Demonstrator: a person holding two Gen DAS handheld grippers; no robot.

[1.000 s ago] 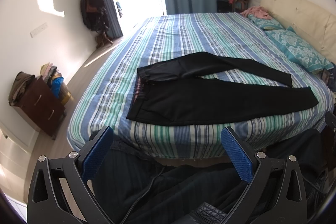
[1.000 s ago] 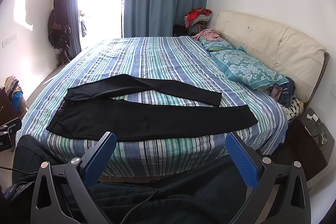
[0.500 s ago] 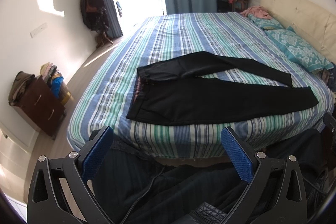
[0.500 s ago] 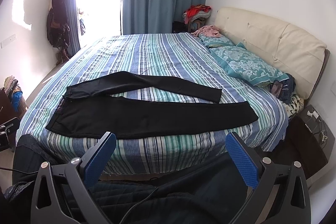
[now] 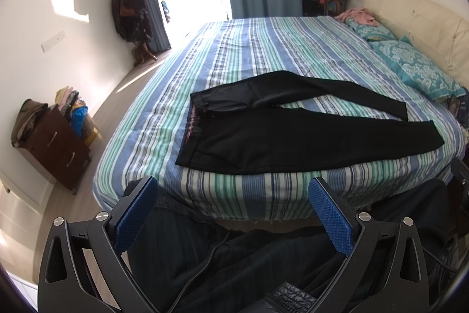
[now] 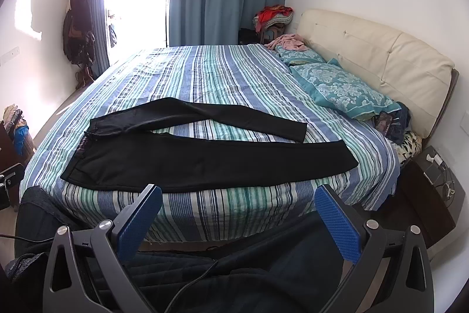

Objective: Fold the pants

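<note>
Beyond both grippers, left (image 5: 233, 206) and right (image 6: 239, 214), jaws gaping apart, black pants (image 5: 293, 137) are lying flat on the striped bed (image 5: 263, 49)

Black pants (image 5: 293, 137) on blue-green striped bedspread (image 5: 263, 49).

Black pants (image 5: 293, 137) flat, unfolded; legs splayed apart; on striped bed (image 5: 249, 55)

Both grippers were held level and empty. The left gripper (image 5: 233, 213) was spread wide, blue-padded fingers (image 5: 135, 213) well apart; the right gripper (image 6: 239, 220) was likewise parted, fingers (image 6: 337, 225) clasping nothing.
</note>
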